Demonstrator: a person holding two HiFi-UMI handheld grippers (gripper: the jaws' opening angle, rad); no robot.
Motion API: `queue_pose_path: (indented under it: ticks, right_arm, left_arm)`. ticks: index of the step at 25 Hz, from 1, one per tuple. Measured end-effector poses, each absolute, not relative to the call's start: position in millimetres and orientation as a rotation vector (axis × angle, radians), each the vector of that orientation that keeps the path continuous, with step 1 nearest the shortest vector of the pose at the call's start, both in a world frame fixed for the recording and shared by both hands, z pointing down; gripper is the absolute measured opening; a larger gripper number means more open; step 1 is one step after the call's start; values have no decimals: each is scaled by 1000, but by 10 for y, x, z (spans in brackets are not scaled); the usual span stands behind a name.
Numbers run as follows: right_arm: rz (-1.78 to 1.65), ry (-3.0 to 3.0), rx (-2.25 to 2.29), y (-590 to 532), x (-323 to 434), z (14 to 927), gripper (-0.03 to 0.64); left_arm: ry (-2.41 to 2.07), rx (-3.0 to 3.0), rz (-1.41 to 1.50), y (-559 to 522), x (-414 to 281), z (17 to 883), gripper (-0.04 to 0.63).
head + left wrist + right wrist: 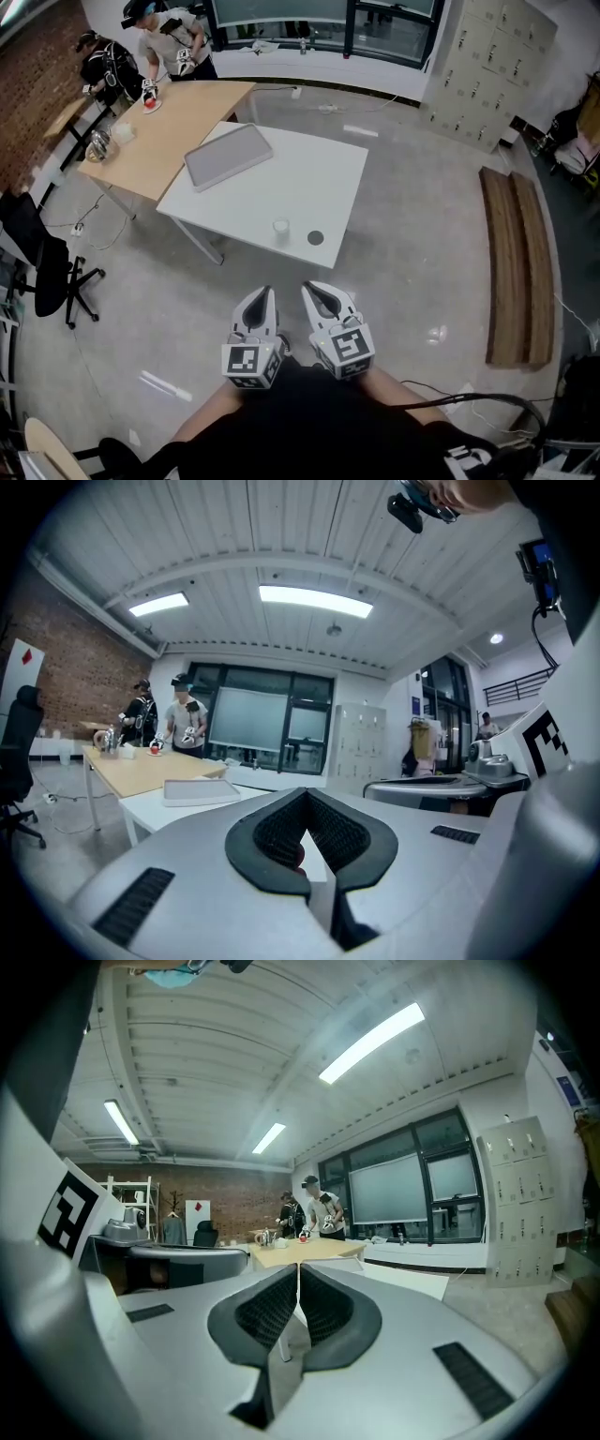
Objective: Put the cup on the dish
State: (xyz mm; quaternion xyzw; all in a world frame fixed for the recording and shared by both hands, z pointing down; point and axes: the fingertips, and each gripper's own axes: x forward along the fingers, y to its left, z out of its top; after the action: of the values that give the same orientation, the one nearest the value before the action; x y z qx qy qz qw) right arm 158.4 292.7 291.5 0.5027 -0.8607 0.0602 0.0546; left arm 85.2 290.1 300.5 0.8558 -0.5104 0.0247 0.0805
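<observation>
Unstarted — cup (281, 227), dish (315, 238) apart at front edge of white table (319, 169). Left gripper (268, 290), right gripper (307, 287) short of it — both closed, empty.

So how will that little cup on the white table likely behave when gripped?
The cup looks small, so it is probably light and easy to lift. It stands upright, so a sideways nudge might tip it. The white table looks smooth, so the cup could slide.
</observation>
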Motion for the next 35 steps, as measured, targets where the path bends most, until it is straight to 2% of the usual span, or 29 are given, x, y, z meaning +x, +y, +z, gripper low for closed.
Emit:
queue_pose_path:
  ticks: [25,35]
  right_arm:
    - [192,-2519,1593,2097,1358,3024,15]
    - [119,-2499,1603,1625,995,2961,15]
  left_arm:
    - [-1394,2581,78,2010,677,3089,0]
    - [-1350,2612,21,1479,334,3018,-2]
